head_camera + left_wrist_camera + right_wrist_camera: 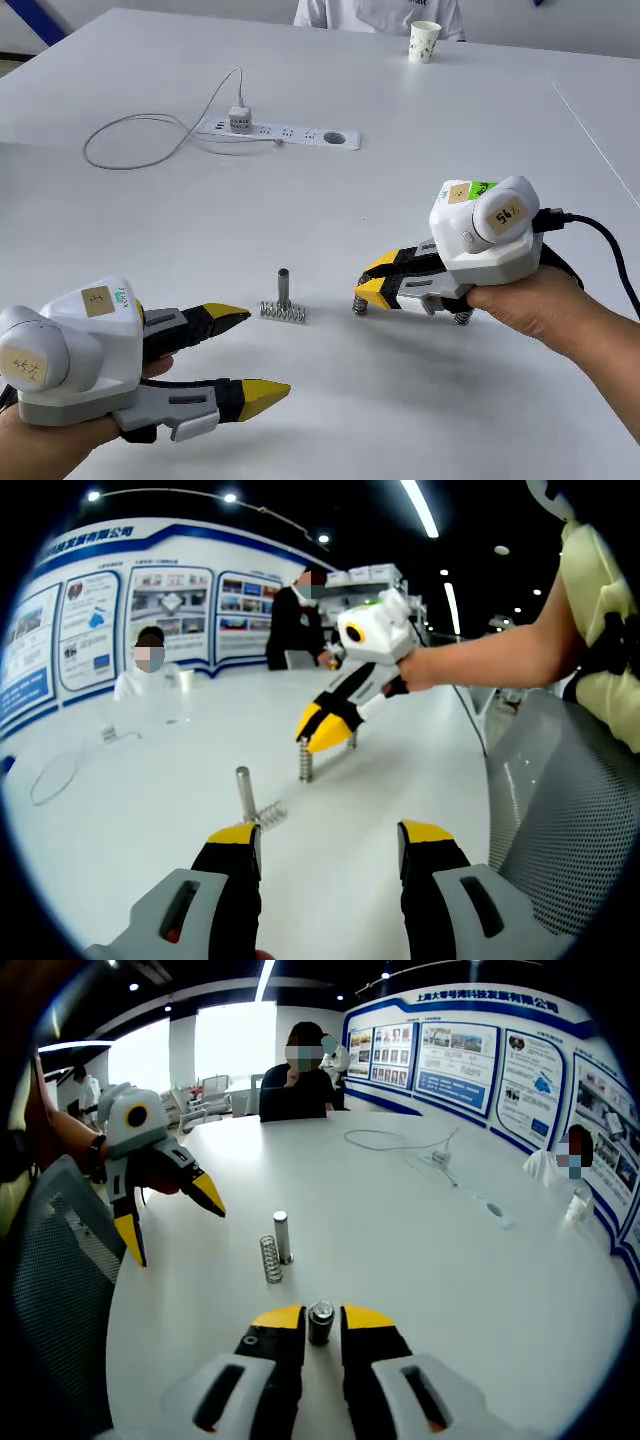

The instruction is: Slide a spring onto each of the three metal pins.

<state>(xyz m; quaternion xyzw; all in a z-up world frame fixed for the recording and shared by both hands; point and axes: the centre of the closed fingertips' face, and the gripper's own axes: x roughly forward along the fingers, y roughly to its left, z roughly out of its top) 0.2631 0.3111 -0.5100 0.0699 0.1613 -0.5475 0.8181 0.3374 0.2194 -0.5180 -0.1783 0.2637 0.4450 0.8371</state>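
Bench (pixel 150 230), white.
Bare metal pin (pixel 283 285): upright, mid-bench.
Loose spring (pixel 283 312): lying flat just beside that pin's foot.
Right gripper (pixel 368 290): fingers narrow, closed about a spring-clad pin (pixel 320 1320) standing on the bench.
Left gripper (pixel 255 352): fingers wide, holding nothing, near the bare metal pin.

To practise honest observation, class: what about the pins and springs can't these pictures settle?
Head view: whether the spring under the right gripper sits on a pin; the gripper covers it.
Right gripper view: gripped pin, lower part behind the jaws.
Left gripper view: lying spring, coils blurred.
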